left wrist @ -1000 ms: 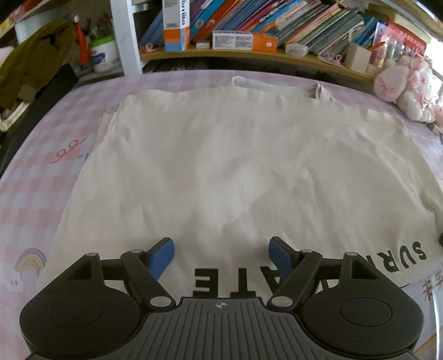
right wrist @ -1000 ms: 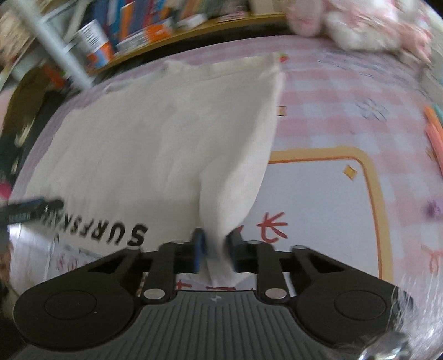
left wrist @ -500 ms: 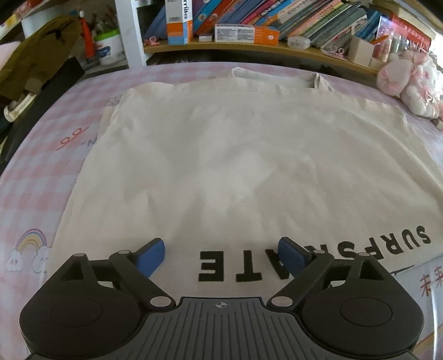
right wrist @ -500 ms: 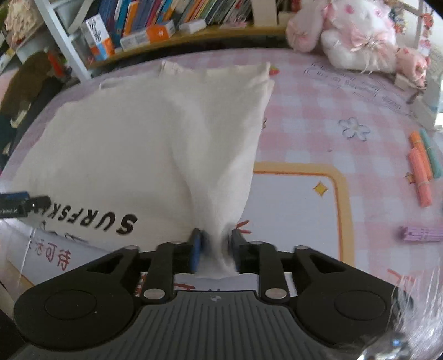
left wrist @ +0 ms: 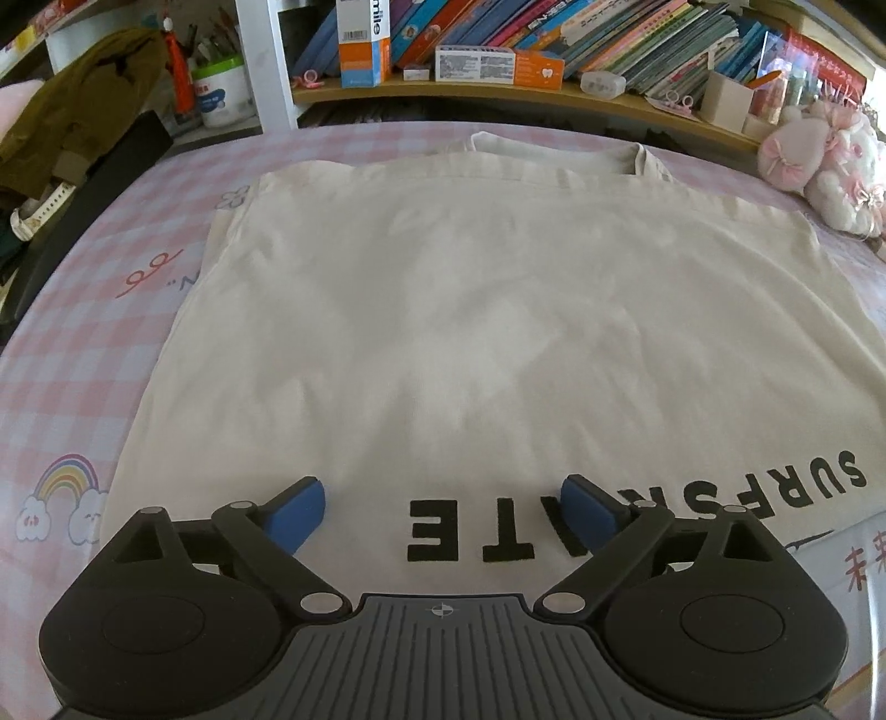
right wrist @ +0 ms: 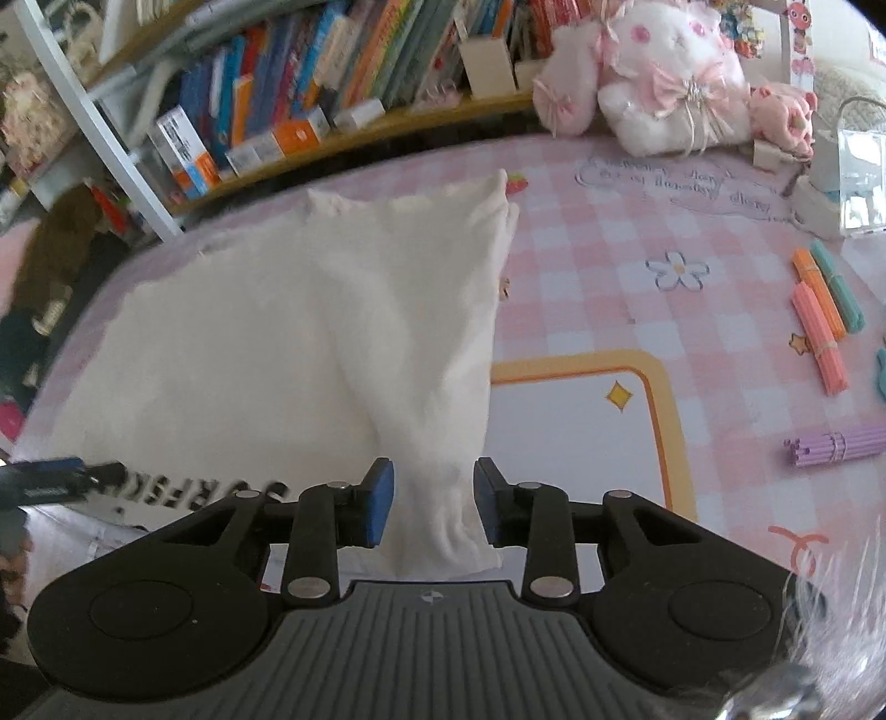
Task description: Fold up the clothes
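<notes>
A cream T-shirt (left wrist: 470, 310) lies flat on the pink checked table cover (left wrist: 72, 354), black lettering (left wrist: 470, 531) along its near edge. My left gripper (left wrist: 440, 498) hovers over that lettered edge. Its jaws are opening wide and nothing is between them. In the right wrist view the shirt (right wrist: 277, 343) rises in a ridge to its near right corner. That corner sits between the blue pads (right wrist: 379, 498) of my right gripper (right wrist: 433, 487), which stand apart from the cloth. The left gripper's blue tip (right wrist: 55, 476) shows at the far left.
A bookshelf (left wrist: 498, 44) runs along the back edge. Pink plush toys (right wrist: 664, 94) sit at the back right. Bundles of coloured sticks (right wrist: 819, 327), a purple bundle (right wrist: 836, 446) and a clear box (right wrist: 853, 183) lie to the right. A dark garment (left wrist: 72, 122) hangs at the left.
The right jaws were shut on the shirt's corner and have come apart. The left jaws have spread wider. The left gripper has stayed over the lettered edge.
</notes>
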